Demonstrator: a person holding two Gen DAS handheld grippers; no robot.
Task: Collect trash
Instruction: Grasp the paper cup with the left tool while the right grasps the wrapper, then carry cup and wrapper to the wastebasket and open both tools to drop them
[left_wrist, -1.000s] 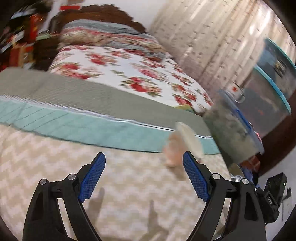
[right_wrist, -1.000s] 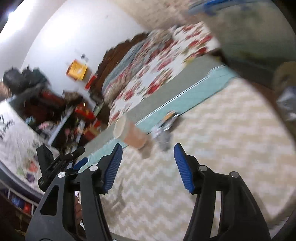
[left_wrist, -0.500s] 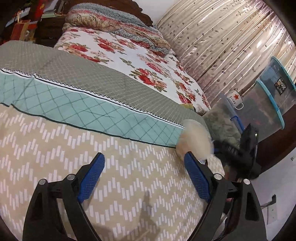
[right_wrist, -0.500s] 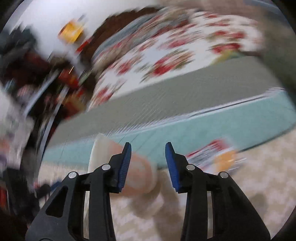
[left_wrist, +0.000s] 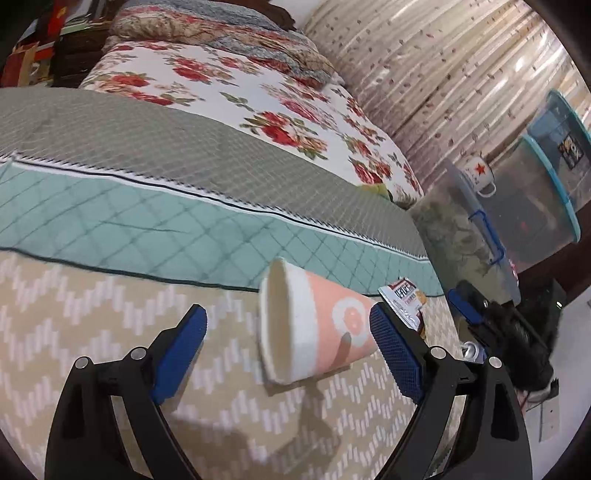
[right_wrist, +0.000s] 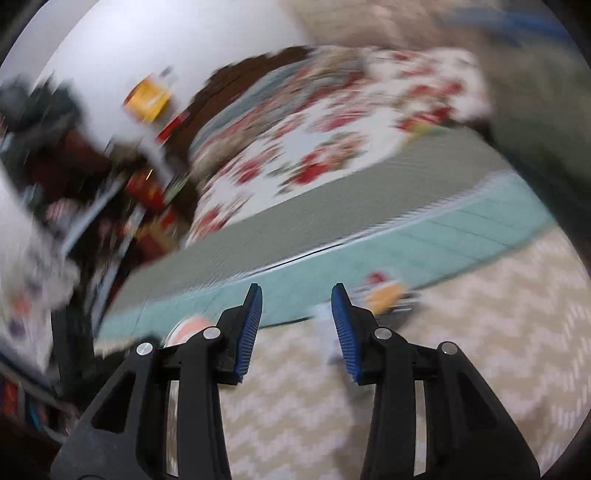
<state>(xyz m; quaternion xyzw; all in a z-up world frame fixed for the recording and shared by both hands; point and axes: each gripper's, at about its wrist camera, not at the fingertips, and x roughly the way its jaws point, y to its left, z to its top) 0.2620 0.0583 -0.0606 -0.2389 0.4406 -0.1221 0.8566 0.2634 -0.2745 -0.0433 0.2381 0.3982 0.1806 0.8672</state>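
Left tool (left_wrist: 286, 343): spread wide, paper cup (left_wrist: 314, 325) lying between, ungripped | right tool (right_wrist: 296, 325): part-open, just widening, empty

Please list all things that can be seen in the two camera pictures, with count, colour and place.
paper cup: one, pink and white, lying on its side on the zigzag blanket, between the left tool's fingers, not gripped
snack wrapper: one, white, red and orange, on the blanket just behind the cup
zigzag blanket: one, beige and white, near end of the bed
quilt: one, teal and grey, across the middle of the bed
flowered bedspread: one, white with red flowers, far end of the bed
mug: one, white with a red star, on a box beside the bed
storage boxes: at least two, clear with blue rims, right of the bed
curtain: one, pale, behind the boxes
left tool: black with blue pads, open
right tool: black with blue pads, open, nothing between them
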